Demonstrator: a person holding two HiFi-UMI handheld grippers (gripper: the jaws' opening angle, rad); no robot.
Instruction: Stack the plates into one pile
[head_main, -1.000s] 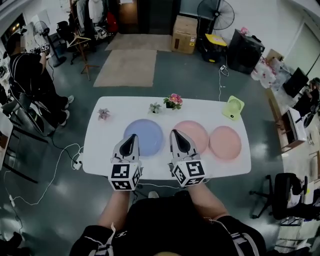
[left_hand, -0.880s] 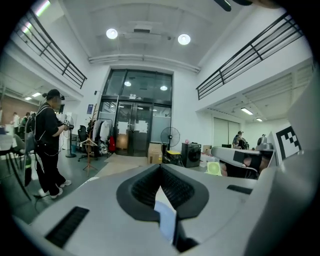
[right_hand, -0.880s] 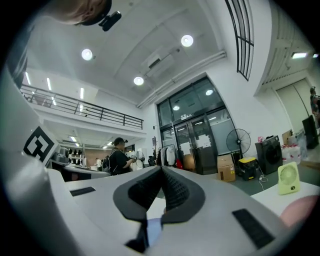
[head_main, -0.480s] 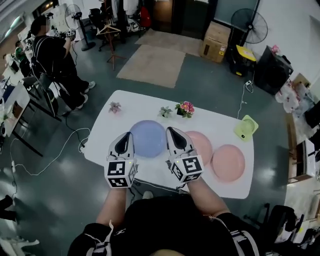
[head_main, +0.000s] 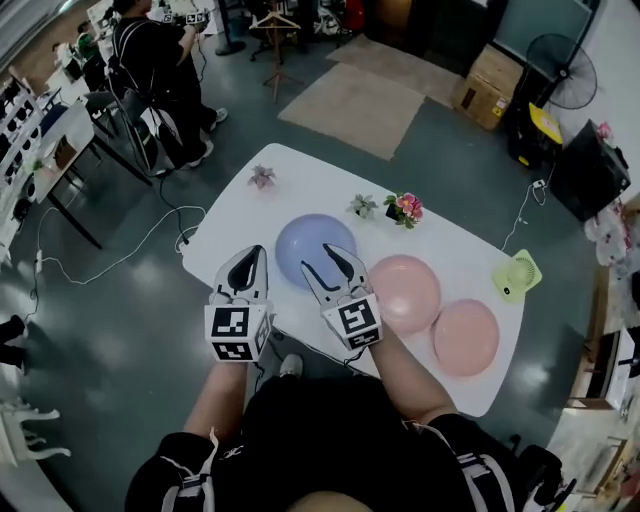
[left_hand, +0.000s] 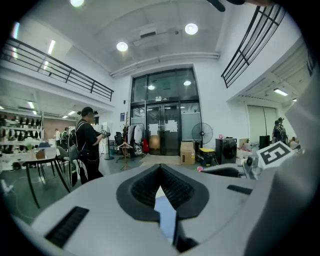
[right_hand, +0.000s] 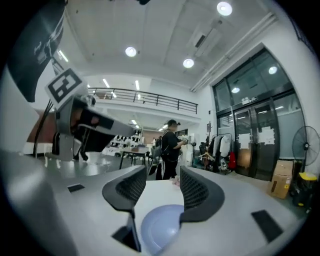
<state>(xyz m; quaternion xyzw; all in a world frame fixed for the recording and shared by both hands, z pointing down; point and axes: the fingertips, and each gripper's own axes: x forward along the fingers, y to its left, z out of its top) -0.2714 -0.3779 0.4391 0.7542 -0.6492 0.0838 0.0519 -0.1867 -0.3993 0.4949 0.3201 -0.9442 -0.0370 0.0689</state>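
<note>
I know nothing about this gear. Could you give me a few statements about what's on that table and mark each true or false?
1. The white table holds a blue plate, a pink plate and a second pink plate. True.
2. The plates are already in one pile. False: they lie side by side in a row.
3. The right gripper is clamped on a pink plate. False: its jaws have just been opening and grip nothing; it hangs over the blue plate's near edge.
4. A green fan stands on the table. True.
5. The left gripper has its jaws together. True.
</note>
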